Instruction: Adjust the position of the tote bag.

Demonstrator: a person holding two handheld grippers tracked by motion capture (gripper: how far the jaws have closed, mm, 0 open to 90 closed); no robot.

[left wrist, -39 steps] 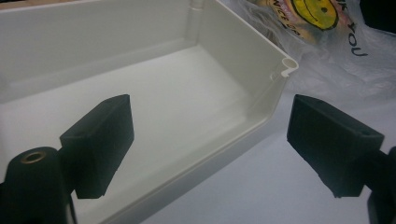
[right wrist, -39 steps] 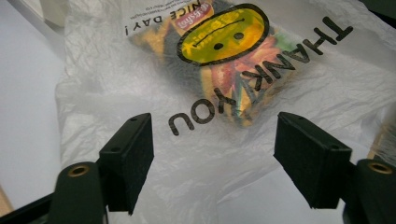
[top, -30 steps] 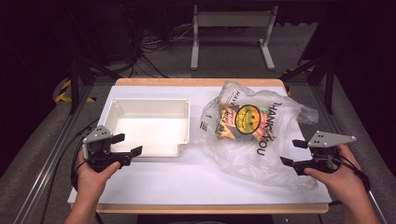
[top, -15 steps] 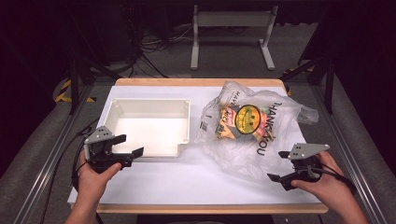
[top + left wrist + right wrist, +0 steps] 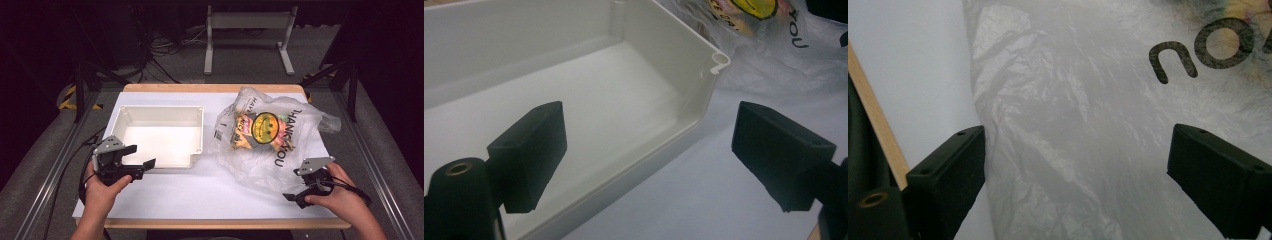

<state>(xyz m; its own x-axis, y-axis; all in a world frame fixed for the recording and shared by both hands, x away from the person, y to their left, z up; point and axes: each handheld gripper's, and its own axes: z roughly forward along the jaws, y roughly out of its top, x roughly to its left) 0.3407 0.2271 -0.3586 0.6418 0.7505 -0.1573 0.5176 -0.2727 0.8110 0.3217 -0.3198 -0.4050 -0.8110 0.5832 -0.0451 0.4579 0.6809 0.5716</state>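
Observation:
A clear plastic bag [image 5: 272,137] with a yellow smiley print and snack packets inside lies on the right half of the white table. Its crinkled near edge [image 5: 1063,145] spreads under my right gripper [image 5: 1075,172], which stands open with nothing between its jaws. From above, that right gripper [image 5: 301,186] hovers at the bag's near right corner, close to the table's front edge. An empty white bin [image 5: 160,135] sits at left centre. My left gripper [image 5: 141,159] is open at the bin's near left corner, and the bin's near wall [image 5: 644,160] runs between its jaws [image 5: 649,155].
The table [image 5: 210,195] has a wooden rim along its front [image 5: 878,125]. Metal frame rails run down both sides [image 5: 45,175]. Cables and a white stand [image 5: 247,35] lie on the floor beyond the far edge.
My right gripper has come down and toward the front edge, tilting onto the bag's near corner. The left gripper has barely moved.

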